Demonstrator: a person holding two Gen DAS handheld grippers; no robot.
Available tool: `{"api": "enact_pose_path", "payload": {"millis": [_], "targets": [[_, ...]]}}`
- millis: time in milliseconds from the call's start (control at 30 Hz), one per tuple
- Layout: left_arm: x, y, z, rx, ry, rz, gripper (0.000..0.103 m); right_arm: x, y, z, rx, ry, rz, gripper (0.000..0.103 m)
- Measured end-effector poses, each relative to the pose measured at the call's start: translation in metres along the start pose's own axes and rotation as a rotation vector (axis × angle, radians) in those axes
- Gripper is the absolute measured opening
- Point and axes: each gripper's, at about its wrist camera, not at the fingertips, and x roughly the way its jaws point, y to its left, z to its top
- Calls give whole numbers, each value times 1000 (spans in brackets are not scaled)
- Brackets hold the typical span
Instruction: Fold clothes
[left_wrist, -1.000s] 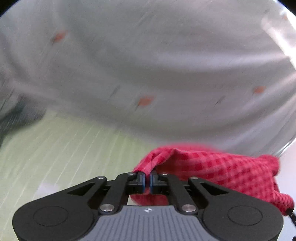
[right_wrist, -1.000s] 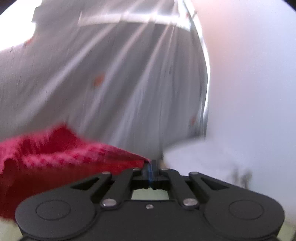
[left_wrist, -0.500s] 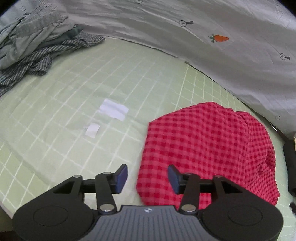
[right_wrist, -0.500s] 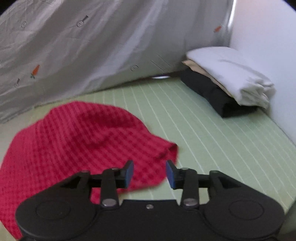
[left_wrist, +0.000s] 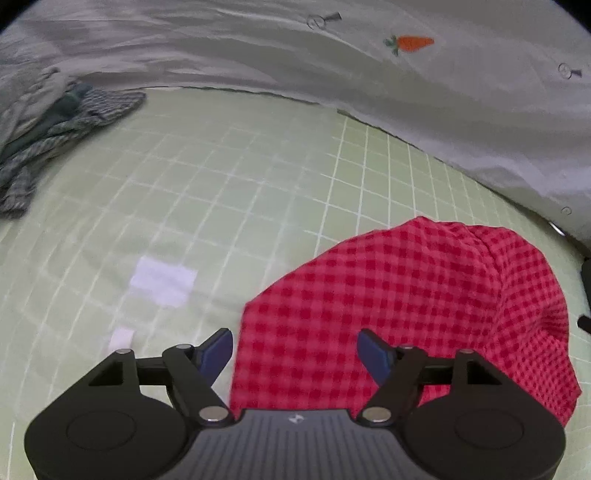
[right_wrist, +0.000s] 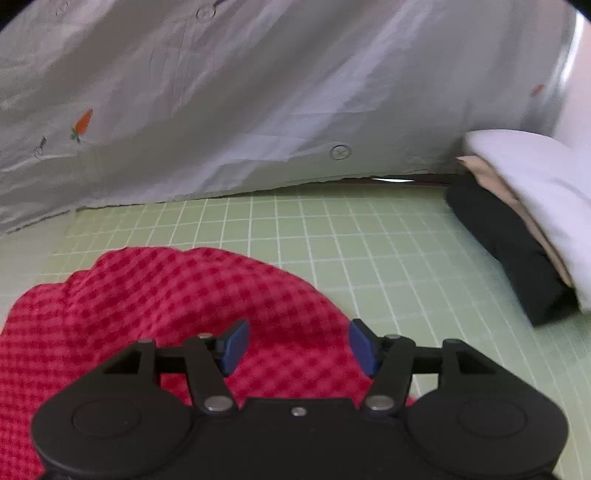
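Both jaws spread wide: the left hand-held gripper (left_wrist: 294, 350) and right hand-held gripper (right_wrist: 299, 345) hover over the red checked cloth (left_wrist: 406, 295) on the green grid mat (left_wrist: 258, 177).

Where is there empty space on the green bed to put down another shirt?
The widest bare patch of green checked sheet lies between the red checked cloth and the rumpled grey clothes. A smaller bare strip runs between the red cloth and the folded stack. It is crowded at the grey clothes and the stack.

No legible text or labels.
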Motion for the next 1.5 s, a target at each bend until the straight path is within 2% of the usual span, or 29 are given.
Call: {"api": "enact_pose_path", "payload": {"millis": [67, 233, 400, 467, 500, 533, 567, 600, 633, 733, 800, 867, 900, 967, 1067, 1133, 1200, 1267, 1333, 1500], "targets": [[14, -4, 9, 11, 19, 3, 75, 18, 4, 11, -23, 19, -2, 63], [44, -11, 23, 20, 59, 1, 76, 62, 8, 24, -87, 69, 3, 76], [63, -14, 25, 35, 92, 3, 76, 100, 8, 18, -141, 157, 40, 79], [66, -15, 25, 43, 69, -19, 76, 107, 6, 15, -125, 176, 80, 77], [67, -16, 24, 45, 71, -19, 76, 110, 5, 13, -116, 185, 101, 69], [68, -17, 23, 47, 73, -17, 76, 109, 3, 12, -98, 174, 131, 48], [68, -18, 22, 52, 73, -12, 76, 107, 1, 11, -78, 160, 162, 36], [68, -19, 20, 60, 69, -7, 76, 106, 0, 10, -76, 159, 176, 5], [68, -20, 18, 70, 65, 0, 76, 104, 0, 10, -76, 159, 187, 2], [65, -22, 12, 102, 44, 8, 72, 81, -4, 3, -90, 106, 183, 1], [61, -22, 5, 110, 28, 0, 62, 63, -9, -1, -86, 76, 184, 1], [58, -22, -2, 103, 25, -14, 43, 44, -19, -10, -62, 62, 176, 1], [56, -22, -5, 99, 29, -22, 29, 33, -24, -16, -56, 56, 164, 1], [53, -23, -13, 97, 40, -42, 18, 11, -33, -28, -36, 52, 149, 1], [53, -23, -27, 98, 71, -44, 19, -14, -45, -59, 2, 91, 132, 1], [52, -22, -35, 93, 85, -51, 19, -16, -46, -85, -12, 156, 92, 1], [47, -23, -37, 100, 84, -64, 21, -18, -48, -93, -7, 175, 73, 3], [39, -22, -32, 113, 56, -78, 22, -23, -50, -92, 24, 164, 70, 6], [32, -20, -24, 106, 21, -85, 26, -29, -55, -79, 58, 121, 78, 23], [27, -20, 11, 57, -63, -107, 35, -31, -64, -34, 131, -6, 110, 33]]}}
